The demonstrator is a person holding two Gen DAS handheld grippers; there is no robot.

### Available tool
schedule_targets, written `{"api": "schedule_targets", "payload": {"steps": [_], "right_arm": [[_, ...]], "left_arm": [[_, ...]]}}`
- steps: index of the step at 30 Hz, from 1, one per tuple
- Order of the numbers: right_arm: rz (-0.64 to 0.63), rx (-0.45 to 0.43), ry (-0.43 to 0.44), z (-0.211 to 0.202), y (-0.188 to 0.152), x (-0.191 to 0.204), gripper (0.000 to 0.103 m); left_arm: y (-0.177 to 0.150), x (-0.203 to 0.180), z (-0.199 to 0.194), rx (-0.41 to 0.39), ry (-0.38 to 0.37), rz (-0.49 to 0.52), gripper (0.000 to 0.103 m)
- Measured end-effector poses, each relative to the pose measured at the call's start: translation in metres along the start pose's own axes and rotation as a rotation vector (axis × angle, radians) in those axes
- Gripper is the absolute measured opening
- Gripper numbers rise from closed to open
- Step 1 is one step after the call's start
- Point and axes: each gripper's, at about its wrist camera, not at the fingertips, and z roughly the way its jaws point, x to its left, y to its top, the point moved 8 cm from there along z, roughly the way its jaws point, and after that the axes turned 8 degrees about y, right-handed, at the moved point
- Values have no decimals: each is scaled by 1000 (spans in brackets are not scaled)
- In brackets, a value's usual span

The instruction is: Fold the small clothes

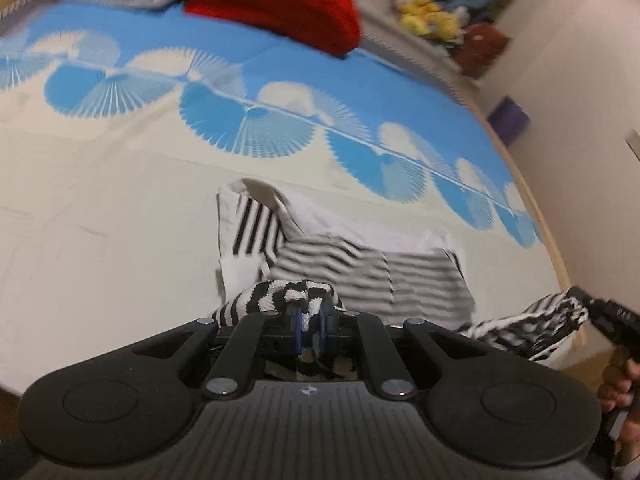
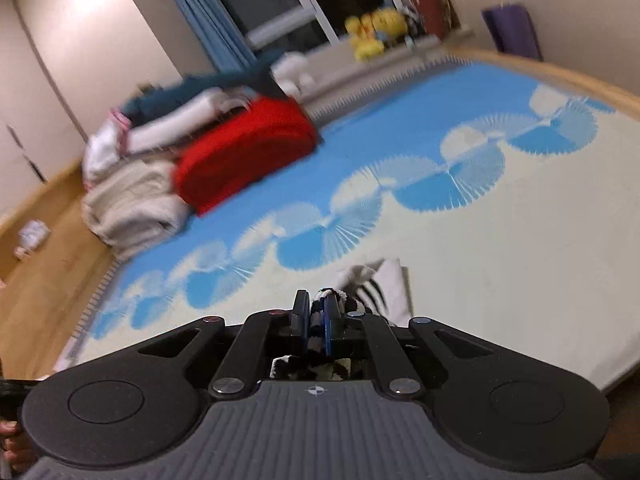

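Observation:
A small black-and-white striped garment [image 1: 360, 276] lies partly lifted off the cream and blue bed cover [image 1: 120, 184]. My left gripper [image 1: 310, 320] is shut on a bunched striped edge of it, near the bottom middle of the left wrist view. At that view's right edge my right gripper [image 1: 588, 304] pinches another striped corner, with a hand [image 1: 624, 384] below it. In the right wrist view my right gripper [image 2: 316, 308] is shut on striped cloth [image 2: 336, 300], and the rest of the garment [image 2: 380, 284] hangs just beyond the fingers.
A red folded blanket [image 1: 276, 0] and pale folded bedding [image 2: 132, 200] sit at the far end of the bed. Yellow soft toys [image 2: 372, 30] rest on a ledge by the window. Wooden floor [image 2: 44, 248] runs along the bed's side, and a purple item [image 1: 512, 118] stands by the wall.

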Motion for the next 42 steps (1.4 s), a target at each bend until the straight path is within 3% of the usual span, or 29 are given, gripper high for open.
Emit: {"api": "schedule_targets", "payload": {"steps": [5,7,9,11,13,16,18,22,24,27,28,29,30,31,32,36,38,40,42], "right_arm": [[85,20,-106,94,49,-47,10],[50,5,-177,116,60,-64,14],[36,0,-181,130,54,-77,15],[65,101,-192,146,37,-89,20],[73,115,-124,154,36,-81,22],[-47,174,-65,169,28,-56,45],[-91,251,-31,181,9,-46,46],[-179,405,-9,205,-28,-26,47],[-224,438,13,212,-38,-15,51],[-344,511,-48,222,-55,-10,50],[-383,526,-71,223,-58,-10,44],[-414,531,-81,224,-60,-10,27],[-429,523,-80,224,-59,-8,19],[-420,501,-63,223,-54,-6,2],[-398,470,-45,221,-46,-4,1],[-305,217,-30,202,8,-3,1],[-299,85,-25,192,28,1,1],[-344,28,-64,194,34,2,1],[-391,103,-138,213,22,-5,1]], "left_arm": [[56,44,77,93,-44,-230,23],[61,67,92,76,-16,-323,32],[58,79,95,102,19,-387,33],[66,69,87,49,-26,-330,41],[70,56,84,24,-36,-213,55],[60,42,96,50,-16,-62,56],[46,37,104,116,-14,-18,56],[38,30,110,153,-59,-7,56],[39,22,116,167,-87,-11,56],[38,6,126,190,-95,19,58],[37,1,131,202,-85,45,58],[35,-4,137,218,-67,84,57],[33,-7,139,219,-43,114,43],[35,-9,140,204,-22,132,15],[41,-10,139,174,-19,133,6],[84,-12,117,-77,-35,37,6],[97,-23,110,-180,-36,48,6],[97,-36,120,-197,6,102,7],[89,-44,146,-121,54,148,9]]}}
